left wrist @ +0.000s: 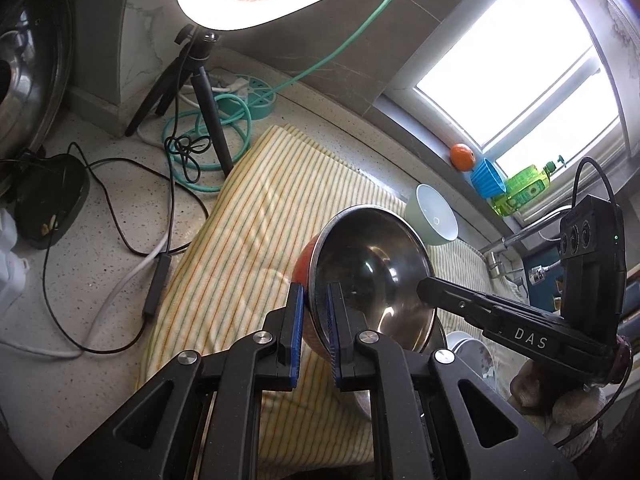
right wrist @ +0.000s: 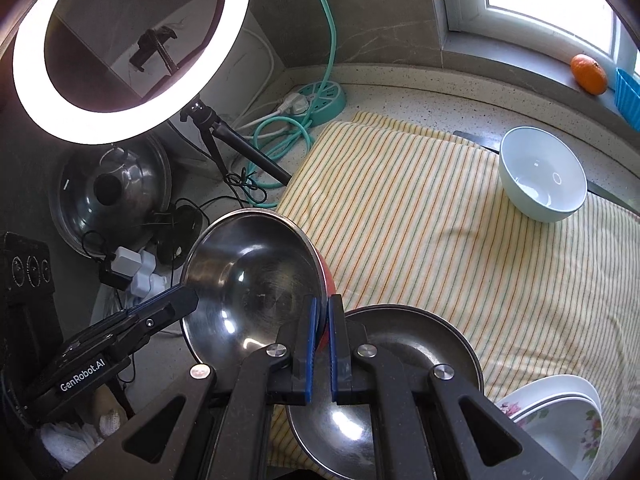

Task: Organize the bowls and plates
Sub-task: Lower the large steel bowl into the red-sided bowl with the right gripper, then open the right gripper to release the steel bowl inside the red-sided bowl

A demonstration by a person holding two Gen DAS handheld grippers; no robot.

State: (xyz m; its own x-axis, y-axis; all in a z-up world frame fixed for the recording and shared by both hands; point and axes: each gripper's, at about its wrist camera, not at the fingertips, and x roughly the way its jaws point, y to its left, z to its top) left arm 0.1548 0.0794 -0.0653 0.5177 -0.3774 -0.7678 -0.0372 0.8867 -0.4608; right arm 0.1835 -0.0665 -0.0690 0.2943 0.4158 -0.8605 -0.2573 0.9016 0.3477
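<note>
I hold one steel bowl (right wrist: 256,280) above the striped cloth's (right wrist: 440,240) left edge, left gripper (left wrist: 314,320) and right gripper (right wrist: 320,332) jaws clamping opposite rims. Below: one metal pan (right wrist: 420,340), two stacked floral plates (right wrist: 568,412); far right, one white bowl (right wrist: 542,174).

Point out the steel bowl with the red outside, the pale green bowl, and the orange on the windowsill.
steel bowl (right wrist: 256,276): right wrist view, on its shiny inside.
pale green bowl (right wrist: 540,176): right wrist view, on its white inside.
orange (right wrist: 588,73): right wrist view, on the middle of its skin.
</note>
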